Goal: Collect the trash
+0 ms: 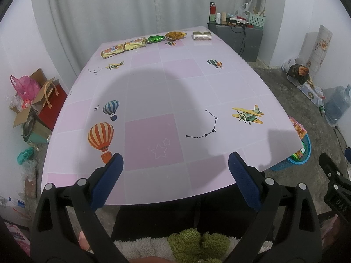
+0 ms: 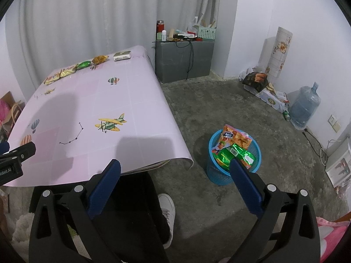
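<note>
Snack wrappers lie in a row along the far edge of the pink table [image 1: 153,87]: two yellow packets [image 1: 124,46], a green wrapper [image 1: 155,38], an orange-brown bag [image 1: 174,35] and a white box [image 1: 201,35]. The row also shows in the right wrist view [image 2: 84,65]. A blue basket [image 2: 219,175] stands on the floor right of the table and holds an orange bag [image 2: 235,138] and a green bag [image 2: 232,155]. My left gripper [image 1: 175,166] is open and empty over the table's near edge. My right gripper [image 2: 175,173] is open and empty, above the floor beside the table corner.
A grey cabinet [image 2: 184,59] with clutter stands behind the table. A water jug [image 2: 305,107] and boxes [image 2: 272,98] line the right wall. Bags and cartons [image 1: 33,100] sit on the floor to the left. The person's legs and white shoe [image 2: 167,210] are below.
</note>
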The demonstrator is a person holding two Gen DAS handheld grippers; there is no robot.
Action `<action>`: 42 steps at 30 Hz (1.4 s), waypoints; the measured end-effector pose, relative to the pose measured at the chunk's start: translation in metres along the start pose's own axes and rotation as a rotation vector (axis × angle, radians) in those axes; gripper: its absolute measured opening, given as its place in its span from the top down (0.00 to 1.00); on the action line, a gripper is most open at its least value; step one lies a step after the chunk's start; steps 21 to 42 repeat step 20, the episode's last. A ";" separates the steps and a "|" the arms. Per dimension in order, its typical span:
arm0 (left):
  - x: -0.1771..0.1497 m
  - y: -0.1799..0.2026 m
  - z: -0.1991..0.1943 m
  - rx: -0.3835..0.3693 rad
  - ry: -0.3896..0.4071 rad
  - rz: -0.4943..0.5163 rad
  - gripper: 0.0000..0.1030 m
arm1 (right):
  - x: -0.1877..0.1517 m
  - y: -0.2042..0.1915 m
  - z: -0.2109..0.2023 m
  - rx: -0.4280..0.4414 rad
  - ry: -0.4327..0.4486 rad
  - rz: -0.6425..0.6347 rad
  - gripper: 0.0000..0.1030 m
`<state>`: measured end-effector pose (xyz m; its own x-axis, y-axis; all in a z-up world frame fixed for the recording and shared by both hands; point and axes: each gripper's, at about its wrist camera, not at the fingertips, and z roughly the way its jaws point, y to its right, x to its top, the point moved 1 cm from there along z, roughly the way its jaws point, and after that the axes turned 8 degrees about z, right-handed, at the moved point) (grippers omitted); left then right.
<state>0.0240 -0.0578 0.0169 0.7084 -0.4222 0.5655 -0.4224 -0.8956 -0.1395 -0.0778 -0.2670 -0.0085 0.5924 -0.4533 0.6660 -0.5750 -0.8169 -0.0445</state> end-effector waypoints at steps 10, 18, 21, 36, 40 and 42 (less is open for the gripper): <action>0.000 -0.001 0.000 0.001 -0.003 0.001 0.10 | 0.000 -0.002 -0.001 -0.001 0.000 -0.001 0.06; -0.001 -0.001 0.001 -0.004 -0.008 0.003 0.10 | 0.000 -0.005 0.000 -0.003 -0.001 0.003 0.06; -0.002 -0.002 0.002 -0.003 -0.011 0.005 0.10 | 0.000 -0.005 0.000 -0.002 -0.001 0.006 0.06; -0.002 -0.002 0.002 -0.003 -0.011 0.005 0.10 | 0.000 -0.005 0.000 -0.002 -0.001 0.006 0.06; -0.002 -0.002 0.002 -0.003 -0.011 0.005 0.10 | 0.000 -0.005 0.000 -0.002 -0.001 0.006 0.06; -0.002 -0.002 0.002 -0.003 -0.011 0.005 0.10 | 0.000 -0.005 0.000 -0.002 -0.001 0.006 0.06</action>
